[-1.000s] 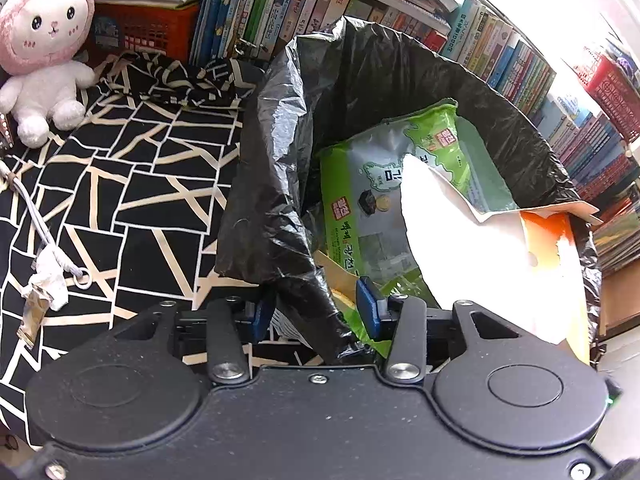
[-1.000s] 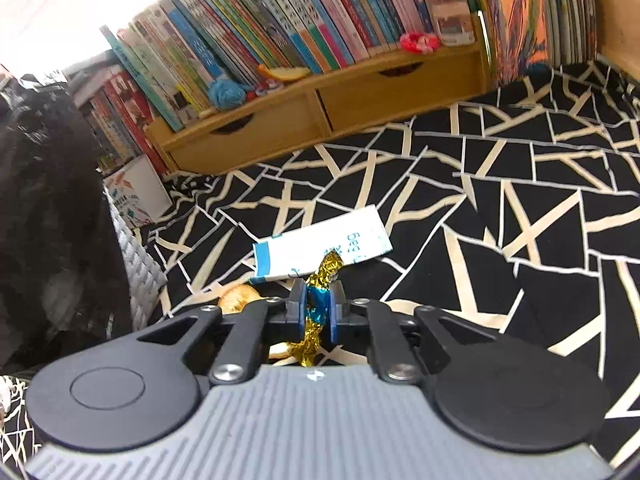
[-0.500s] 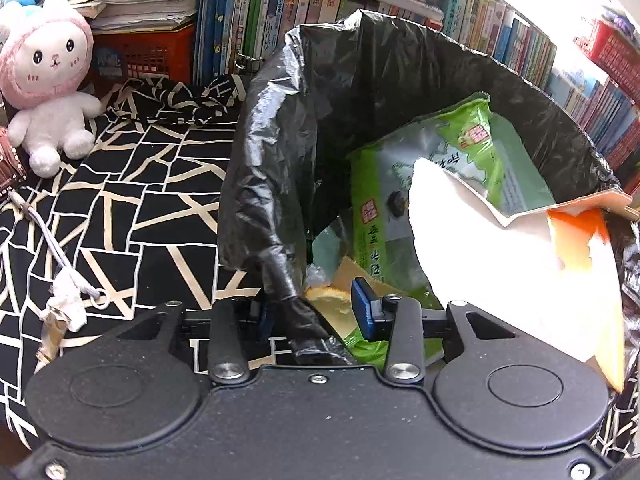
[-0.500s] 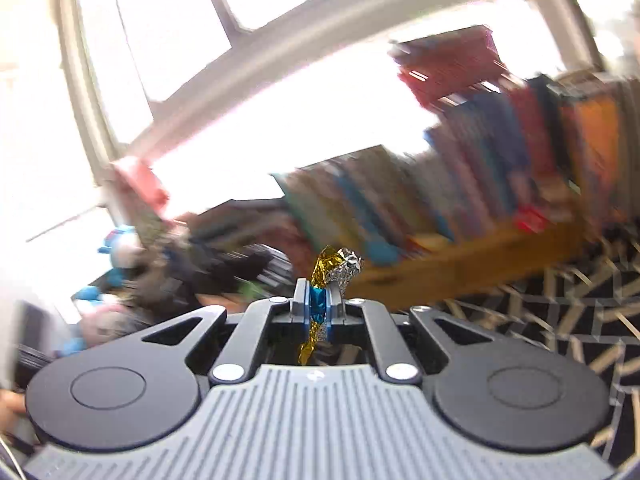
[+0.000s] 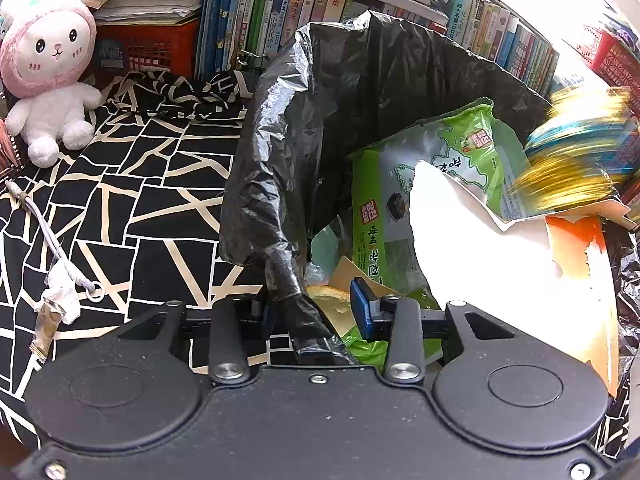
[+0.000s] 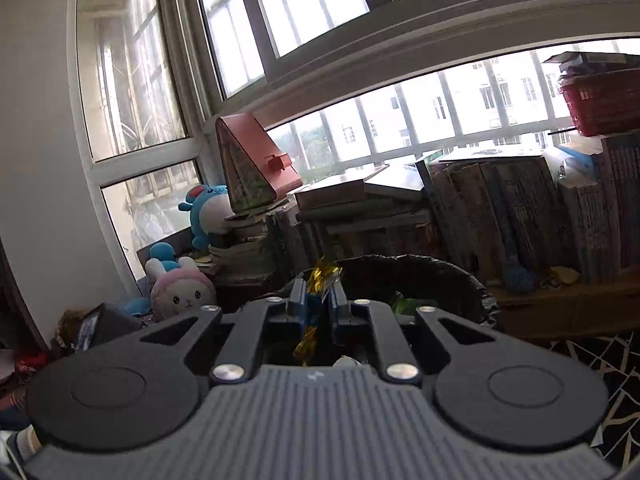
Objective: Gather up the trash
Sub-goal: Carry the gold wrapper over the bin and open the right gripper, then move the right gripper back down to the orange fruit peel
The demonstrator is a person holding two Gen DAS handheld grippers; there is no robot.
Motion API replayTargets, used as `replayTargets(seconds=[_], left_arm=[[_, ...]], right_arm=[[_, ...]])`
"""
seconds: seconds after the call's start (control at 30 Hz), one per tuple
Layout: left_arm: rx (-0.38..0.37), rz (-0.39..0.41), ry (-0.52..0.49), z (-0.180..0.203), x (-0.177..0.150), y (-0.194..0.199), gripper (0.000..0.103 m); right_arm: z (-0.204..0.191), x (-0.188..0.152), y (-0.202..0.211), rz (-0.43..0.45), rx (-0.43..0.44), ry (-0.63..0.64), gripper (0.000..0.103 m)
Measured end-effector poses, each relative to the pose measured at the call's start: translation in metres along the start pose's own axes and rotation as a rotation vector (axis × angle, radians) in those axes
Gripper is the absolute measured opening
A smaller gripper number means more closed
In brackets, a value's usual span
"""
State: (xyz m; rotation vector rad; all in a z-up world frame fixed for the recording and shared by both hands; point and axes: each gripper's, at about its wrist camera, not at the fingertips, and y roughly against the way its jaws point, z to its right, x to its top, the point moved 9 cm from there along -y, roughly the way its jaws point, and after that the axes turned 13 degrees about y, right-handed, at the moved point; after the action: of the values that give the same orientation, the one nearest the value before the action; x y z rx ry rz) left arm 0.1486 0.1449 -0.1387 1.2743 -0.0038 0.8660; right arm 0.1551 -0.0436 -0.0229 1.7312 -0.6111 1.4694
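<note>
A black trash bag (image 5: 360, 80) stands open on the patterned cloth. Inside it lie a green snack packet (image 5: 440, 160) and torn white-and-orange paper (image 5: 500, 260). My left gripper (image 5: 314, 312) is shut on a twisted fold of the bag's near rim and holds it up. In the right wrist view my right gripper (image 6: 318, 292) hangs over the bag's mouth (image 6: 440, 276). Its jaws are opening, and a crumpled gold foil wrapper (image 6: 320, 276) sits loose between the blue pads. The left wrist view shows that wrapper as a gold and blue blur (image 5: 572, 168) at the bag's far right rim.
A black-and-white patterned cloth (image 5: 140, 200) covers the surface. On it lie a grey cable with a crumpled white scrap (image 5: 60, 288). A pink plush rabbit (image 5: 48, 72), a red basket (image 5: 148, 48) and rows of books (image 5: 280, 0) stand behind. Windows fill the right wrist view.
My right gripper rose from the cloth with the gold wrapper and swung over the bag's mouth, and its pads have parted. The left gripper kept its hold on the bag's rim.
</note>
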Motion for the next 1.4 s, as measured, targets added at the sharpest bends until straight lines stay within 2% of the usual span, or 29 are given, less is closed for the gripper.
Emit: replayTargets(seconds=[0.03, 0.1, 0.3, 0.33, 0.47, 0.53, 0.6, 0.7, 0.83, 1.0, 1.17, 1.27, 1.3, 1.33, 1.37, 1.4], left_arm=[[-0.001, 0.000, -0.002, 0.000, 0.000, 0.000, 0.036], [-0.002, 0.000, -0.006, 0.000, -0.001, 0.000, 0.036], [-0.005, 0.001, -0.003, 0.001, 0.000, 0.000, 0.037], [-0.005, 0.000, -0.002, 0.002, 0.001, -0.001, 0.037], [-0.009, 0.000, 0.005, 0.003, 0.002, -0.001, 0.040], [-0.018, -0.002, 0.013, 0.003, 0.003, -0.001, 0.043], [-0.019, -0.003, 0.015, 0.004, 0.004, -0.001, 0.044], [-0.008, 0.002, 0.009, 0.004, 0.005, -0.001, 0.044], [0.007, 0.025, -0.010, 0.006, 0.005, 0.001, 0.044], [0.009, 0.024, -0.010, 0.006, 0.006, 0.000, 0.045], [0.007, 0.025, -0.008, 0.005, 0.007, 0.000, 0.045], [0.004, 0.027, -0.006, 0.006, 0.007, 0.000, 0.045], [0.004, 0.028, -0.006, 0.006, 0.008, 0.000, 0.046], [0.003, 0.029, -0.004, 0.006, 0.008, 0.000, 0.047], [0.003, 0.029, -0.003, 0.006, 0.008, 0.000, 0.047], [0.003, 0.030, -0.003, 0.006, 0.008, 0.000, 0.047]], right_arm=[[0.000, -0.004, -0.005, -0.012, 0.001, -0.001, 0.044], [0.001, -0.014, -0.008, -0.021, 0.013, -0.023, 0.054], [0.032, -0.029, 0.028, 0.009, -0.026, -0.043, 0.066], [0.039, -0.030, 0.037, 0.023, -0.048, -0.046, 0.072], [0.070, -0.030, 0.079, 0.095, -0.147, -0.046, 0.079], [0.088, -0.036, 0.094, 0.106, -0.217, -0.039, 0.087], [0.108, -0.049, 0.103, 0.083, -0.291, -0.032, 0.089], [0.135, -0.085, 0.100, -0.009, -0.377, -0.022, 0.091], [0.162, -0.146, 0.078, -0.169, -0.417, -0.039, 0.091], [0.185, -0.218, 0.045, -0.332, -0.438, -0.120, 0.091], [0.196, -0.247, 0.025, -0.363, -0.448, -0.200, 0.089], [0.193, -0.252, 0.014, -0.387, -0.436, -0.200, 0.076], [0.190, -0.253, 0.013, -0.393, -0.424, -0.207, 0.067], [0.189, -0.255, 0.011, -0.400, -0.414, -0.216, 0.051], [0.188, -0.256, 0.010, -0.405, -0.413, -0.221, 0.046], [0.188, -0.257, 0.010, -0.410, -0.423, -0.217, 0.032]])
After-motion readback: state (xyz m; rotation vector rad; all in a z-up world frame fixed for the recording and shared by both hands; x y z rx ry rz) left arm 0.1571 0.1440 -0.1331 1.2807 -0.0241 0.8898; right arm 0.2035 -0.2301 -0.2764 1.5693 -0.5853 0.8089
